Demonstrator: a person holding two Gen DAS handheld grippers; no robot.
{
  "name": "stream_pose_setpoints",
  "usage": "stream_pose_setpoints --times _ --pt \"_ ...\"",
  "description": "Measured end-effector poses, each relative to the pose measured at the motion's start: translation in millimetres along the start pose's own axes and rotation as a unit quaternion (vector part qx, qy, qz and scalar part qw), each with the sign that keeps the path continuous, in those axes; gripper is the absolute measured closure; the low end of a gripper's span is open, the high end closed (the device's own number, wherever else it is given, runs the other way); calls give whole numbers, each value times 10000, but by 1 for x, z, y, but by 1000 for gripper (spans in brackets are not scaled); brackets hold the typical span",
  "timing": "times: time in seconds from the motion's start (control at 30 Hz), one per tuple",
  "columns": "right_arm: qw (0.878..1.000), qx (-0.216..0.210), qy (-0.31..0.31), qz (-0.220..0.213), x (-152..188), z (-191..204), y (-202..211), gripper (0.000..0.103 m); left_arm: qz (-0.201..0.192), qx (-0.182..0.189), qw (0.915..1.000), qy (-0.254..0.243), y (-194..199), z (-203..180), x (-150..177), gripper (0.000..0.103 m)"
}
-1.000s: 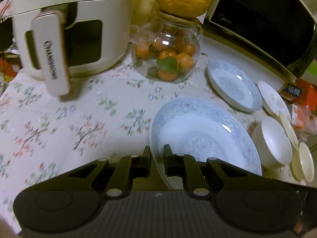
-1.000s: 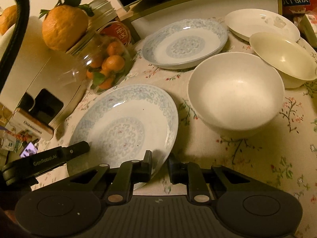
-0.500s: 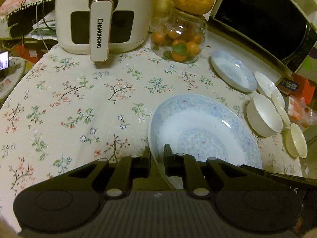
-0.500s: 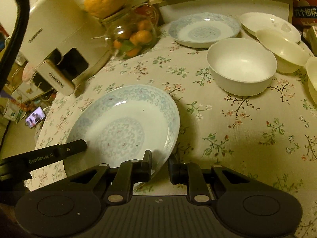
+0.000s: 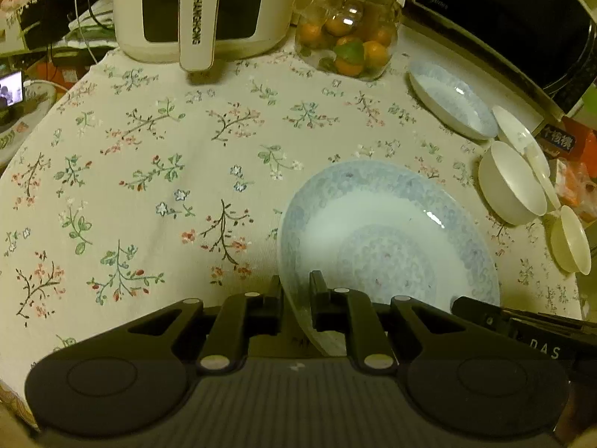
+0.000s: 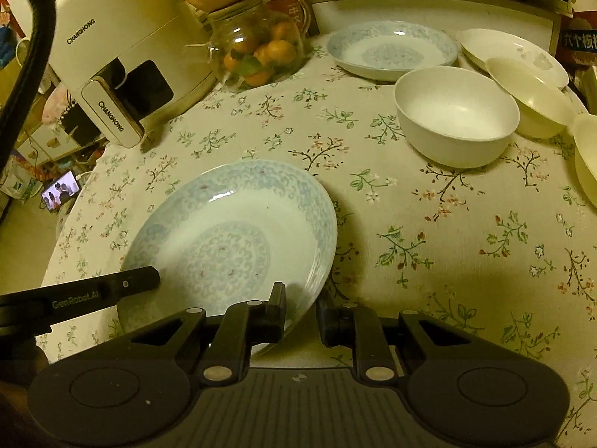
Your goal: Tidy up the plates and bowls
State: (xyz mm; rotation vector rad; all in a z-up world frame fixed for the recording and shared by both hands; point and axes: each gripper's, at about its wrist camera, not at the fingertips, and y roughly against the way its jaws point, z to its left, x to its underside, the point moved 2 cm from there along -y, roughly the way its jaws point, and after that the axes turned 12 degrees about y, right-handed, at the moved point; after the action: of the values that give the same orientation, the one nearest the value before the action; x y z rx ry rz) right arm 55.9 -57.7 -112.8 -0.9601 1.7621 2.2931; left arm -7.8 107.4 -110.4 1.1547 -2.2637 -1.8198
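A large blue-patterned plate [image 5: 388, 239] [image 6: 231, 235] is held over the flowered tablecloth [image 5: 149, 171] by both grippers at opposite rims. My left gripper [image 5: 296, 291] is shut on the plate's left rim, with the rim pinched between the pads. On the right rim, my right gripper [image 6: 300, 298] is shut the same way. A second blue plate [image 5: 451, 100] [image 6: 391, 48] lies at the back. Beside it stand a white bowl [image 5: 511, 186] [image 6: 455, 112], a cream bowl [image 6: 530, 97], a small white plate [image 6: 515, 52] and another cream bowl [image 5: 569, 239].
A white air fryer [image 5: 201, 7] [image 6: 119, 67] and a glass jar of oranges [image 5: 347, 41] [image 6: 257, 52] stand at the back. A dark microwave [image 5: 515, 11] sits behind the dishes. The table's round edge falls away on the left [image 6: 63, 231].
Both grippers have drawn back from the air fryer and jar toward the near side of the table, carrying the large plate with them. The other dishes have not moved.
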Motion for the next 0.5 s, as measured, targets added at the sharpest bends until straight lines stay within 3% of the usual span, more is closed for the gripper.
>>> stream_pose_setpoints --times 0.5 --pt "9999 72 88 117 3 1 -3 84 -112 -159 9998 -28 1 3 -3 90"
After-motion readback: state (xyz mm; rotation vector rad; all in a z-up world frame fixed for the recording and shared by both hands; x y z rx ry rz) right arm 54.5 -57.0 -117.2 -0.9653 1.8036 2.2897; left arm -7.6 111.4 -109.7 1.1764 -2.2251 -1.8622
